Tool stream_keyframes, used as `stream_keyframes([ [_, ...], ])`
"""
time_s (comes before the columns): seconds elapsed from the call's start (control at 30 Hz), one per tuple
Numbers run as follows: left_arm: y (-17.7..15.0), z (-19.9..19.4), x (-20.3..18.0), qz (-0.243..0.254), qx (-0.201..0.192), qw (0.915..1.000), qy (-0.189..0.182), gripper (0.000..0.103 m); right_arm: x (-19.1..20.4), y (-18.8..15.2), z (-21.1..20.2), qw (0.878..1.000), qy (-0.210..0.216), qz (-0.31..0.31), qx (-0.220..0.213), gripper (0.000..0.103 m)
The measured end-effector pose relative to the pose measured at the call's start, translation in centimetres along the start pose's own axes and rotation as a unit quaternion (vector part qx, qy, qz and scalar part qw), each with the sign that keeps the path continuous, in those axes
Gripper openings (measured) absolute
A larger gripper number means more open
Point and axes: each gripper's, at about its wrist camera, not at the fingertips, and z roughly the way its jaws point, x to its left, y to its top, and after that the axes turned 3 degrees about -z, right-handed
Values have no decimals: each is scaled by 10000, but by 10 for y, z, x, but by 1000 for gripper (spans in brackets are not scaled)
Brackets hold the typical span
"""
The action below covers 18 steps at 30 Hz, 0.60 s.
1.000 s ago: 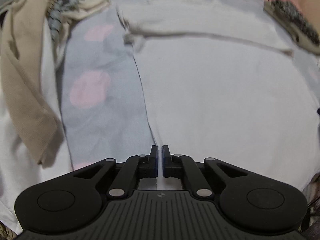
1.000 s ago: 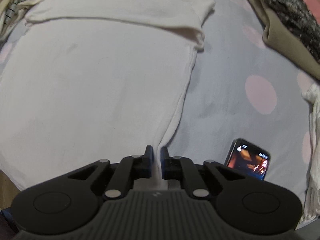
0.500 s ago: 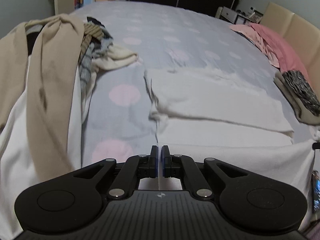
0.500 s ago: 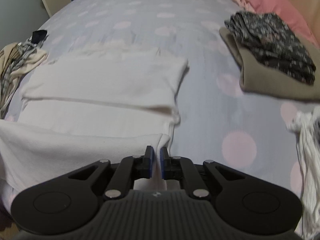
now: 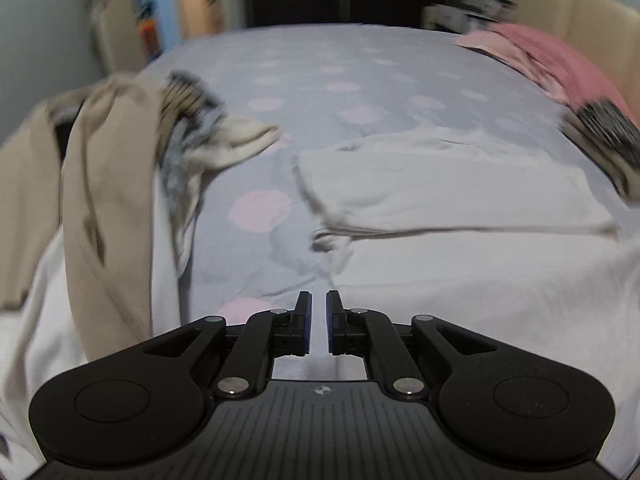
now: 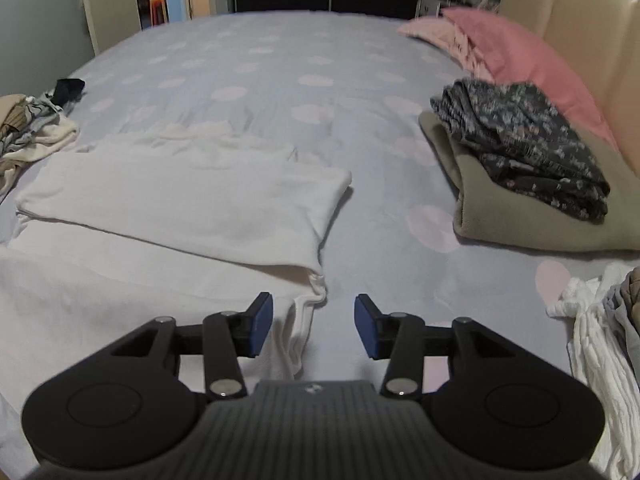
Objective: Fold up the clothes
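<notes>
A white garment [image 6: 176,216] lies partly folded on the grey bed with pink dots, its far part doubled over the near part; it also shows in the left wrist view [image 5: 460,248]. My right gripper [image 6: 314,322] is open, with the garment's near right corner [image 6: 300,324] lying loose between and below the fingers. My left gripper [image 5: 316,326] has its jaws slightly apart at the garment's near left edge; nothing is held between the pads.
A heap of beige, striped and white clothes [image 5: 112,184] lies at the left. A folded stack of olive and dark floral clothes [image 6: 532,168] sits at the right, pink pillows [image 6: 512,52] behind it. Crumpled white cloth [image 6: 592,340] lies near right.
Both grippers carried the garment's near edge forward, then let it go. The right jaws opened wide and the left jaws parted a little. Both views tilted up toward the room.
</notes>
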Motion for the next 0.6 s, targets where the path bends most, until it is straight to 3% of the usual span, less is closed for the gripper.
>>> stream_keyframes([
  [0.13,-21,-24,-42,1407,-258,9897,-65,28,31,-22,-14,9948,107,-977,-249,66],
  [0.23,-45,-36,-69,2409,-275,9700,-169,38,62,-46,-29,9775,277,-2061,-343,70],
  [0.3,-62,-42,-83,3040,-214,9521,-259,39,82,-67,-39,9555,354,-2909,-344,70],
  [0.47,-107,-45,-105,4293,160,9022,-379,40,115,-119,-48,8843,387,-4648,-233,70],
  [0.6,-137,-36,-114,4807,315,8763,-87,40,123,-144,-46,8523,412,-5212,-122,70],
])
